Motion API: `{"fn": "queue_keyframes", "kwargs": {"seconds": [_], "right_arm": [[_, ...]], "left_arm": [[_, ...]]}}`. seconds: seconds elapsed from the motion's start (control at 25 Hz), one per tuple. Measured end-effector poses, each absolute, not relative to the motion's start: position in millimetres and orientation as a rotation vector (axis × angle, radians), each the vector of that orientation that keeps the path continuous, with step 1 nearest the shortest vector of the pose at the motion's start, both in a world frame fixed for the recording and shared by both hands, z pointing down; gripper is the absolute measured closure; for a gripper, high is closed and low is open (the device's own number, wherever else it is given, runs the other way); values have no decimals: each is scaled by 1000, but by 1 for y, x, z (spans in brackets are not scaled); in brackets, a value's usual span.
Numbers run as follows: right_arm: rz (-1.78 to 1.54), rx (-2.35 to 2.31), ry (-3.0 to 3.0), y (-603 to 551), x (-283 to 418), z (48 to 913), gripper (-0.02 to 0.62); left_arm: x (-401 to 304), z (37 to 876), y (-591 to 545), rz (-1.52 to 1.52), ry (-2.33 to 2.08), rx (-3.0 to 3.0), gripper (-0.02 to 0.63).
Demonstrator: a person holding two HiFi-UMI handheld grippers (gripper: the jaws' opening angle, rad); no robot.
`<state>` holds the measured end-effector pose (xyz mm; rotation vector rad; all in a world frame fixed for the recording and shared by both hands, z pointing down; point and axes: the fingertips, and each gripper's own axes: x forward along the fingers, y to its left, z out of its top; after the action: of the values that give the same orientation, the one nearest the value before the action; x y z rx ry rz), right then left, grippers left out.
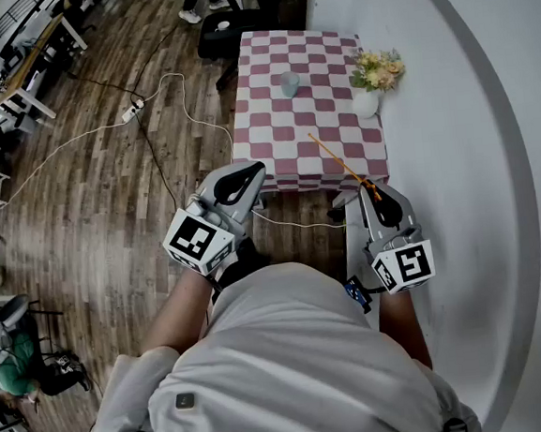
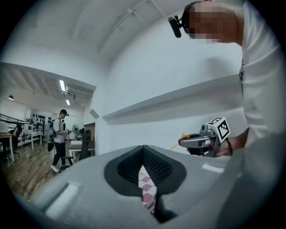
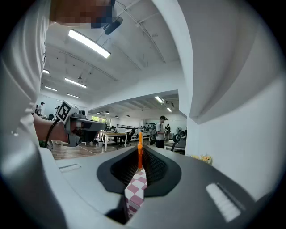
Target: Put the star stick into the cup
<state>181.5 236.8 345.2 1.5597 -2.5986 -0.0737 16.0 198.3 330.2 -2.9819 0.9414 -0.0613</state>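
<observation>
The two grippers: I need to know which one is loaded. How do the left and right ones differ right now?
The right gripper is shut on the orange stick, which juts over the table; the left gripper is shut on nothing. The left gripper is at the table's near-left corner, the right gripper at its near-right corner by the wall. Both are shut.

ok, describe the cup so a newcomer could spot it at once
Find the pink-and-white checked table against the curved white wall. The cup stands alone near its far end, about mid-width. It is small, plain and grey-blue, unlike the white vase of yellow flowers to its right by the wall.
</observation>
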Motion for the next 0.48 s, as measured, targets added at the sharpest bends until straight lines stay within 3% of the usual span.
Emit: {"fn": "queue_keyframes", "kwargs": {"seconds": [0.48], "right_arm": [[-43,1571,-2584,205,160,351,566]], "left_arm": [[-8,339,168,-47,947,-3004,605]]}}
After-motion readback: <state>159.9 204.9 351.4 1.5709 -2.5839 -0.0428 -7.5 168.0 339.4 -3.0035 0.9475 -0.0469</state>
